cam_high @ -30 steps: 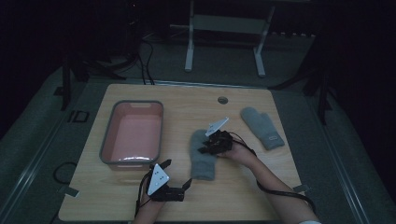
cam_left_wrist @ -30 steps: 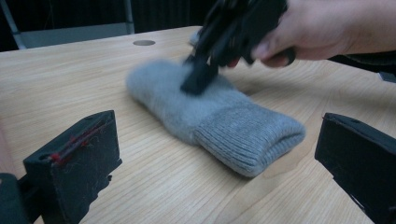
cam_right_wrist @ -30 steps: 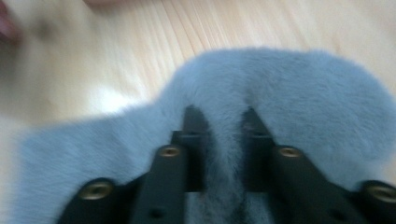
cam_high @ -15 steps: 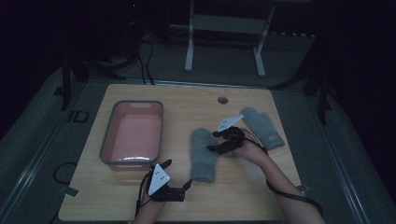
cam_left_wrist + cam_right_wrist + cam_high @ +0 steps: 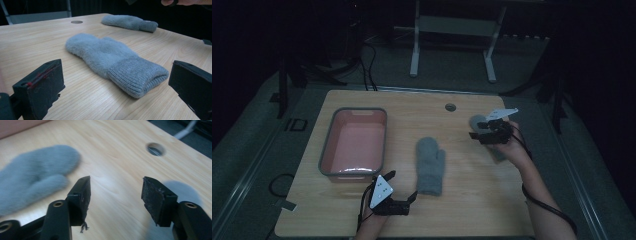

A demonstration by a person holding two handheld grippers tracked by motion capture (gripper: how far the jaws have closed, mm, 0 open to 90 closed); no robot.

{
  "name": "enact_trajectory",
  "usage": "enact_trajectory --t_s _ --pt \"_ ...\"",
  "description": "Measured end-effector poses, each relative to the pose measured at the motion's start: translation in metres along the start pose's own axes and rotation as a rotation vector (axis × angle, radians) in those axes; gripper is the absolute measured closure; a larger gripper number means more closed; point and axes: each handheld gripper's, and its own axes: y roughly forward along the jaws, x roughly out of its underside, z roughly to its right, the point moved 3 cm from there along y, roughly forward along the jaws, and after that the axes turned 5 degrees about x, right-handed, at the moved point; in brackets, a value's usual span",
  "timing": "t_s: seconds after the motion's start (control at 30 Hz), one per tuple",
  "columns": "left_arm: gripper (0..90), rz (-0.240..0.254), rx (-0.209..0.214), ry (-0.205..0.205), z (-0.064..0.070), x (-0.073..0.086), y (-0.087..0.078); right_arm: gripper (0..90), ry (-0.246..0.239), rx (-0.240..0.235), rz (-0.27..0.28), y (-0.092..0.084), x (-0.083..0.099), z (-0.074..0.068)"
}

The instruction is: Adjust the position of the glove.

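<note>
Subject: two grey mittens. The near mitten (image 5: 430,165) lies flat in the middle of the tabletop (image 5: 412,107), cuff toward the person, fingertip end pointing away, thumb to its right. The far mitten (image 5: 130,22) lies toward the right rear of the tabletop, well apart from the first.

Handling, as judged: fleecy body, ribbed knit cuff. Light, soft, limp; it will sag and fold when lifted, and neither slips nor breaks. The cuff is the thickest, firmest part and offers the best bite; a pinch on the fleece alone may gather loose pile only. Fibres cling to the pads of both tools, so shedding is expected.

The right hand-held gripper (image 5: 488,132) hovers above the far mitten, clear of the wood. Its jaws stand apart with nothing between them, having opened and then eased in slightly. In its own view the far mitten shows as a blurred grey patch behind the right jaw.

The left hand-held gripper (image 5: 404,204) rests low at the front edge, just beside the near mitten's cuff, jaws wide apart and empty, cuff in line between them but untouched.

A pink tub (image 5: 354,172) with a grey rim stands left, empty. A cable hole (image 5: 450,107) sits near the rear edge.
</note>
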Motion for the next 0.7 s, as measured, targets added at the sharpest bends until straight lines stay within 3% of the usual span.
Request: enact_trajectory --t_s 0.1,0.2,0.3,0.5,0.7 --pt "0.3 -0.002 -0.001 0.002 0.000 0.000 0.000 41.1 0.021 0.035 -0.018 -0.001 0.005 0.012" --pt "0.3 -0.002 0.001 0.004 0.000 0.000 0.000 32.5 0.079 0.125 -0.041 0.003 0.016 0.035" --pt "0.2 -0.003 0.003 0.005 0.000 0.000 0.000 33.9 0.097 0.184 -0.066 0.009 0.022 0.046" --pt "0.3 -0.002 0.006 0.005 0.000 0.000 0.001 37.3 0.160 0.188 -0.097 0.025 0.039 0.065" --pt "0.3 -0.003 0.008 0.004 0.000 0.000 0.001 39.9 0.192 0.181 -0.141 0.040 0.062 0.072"
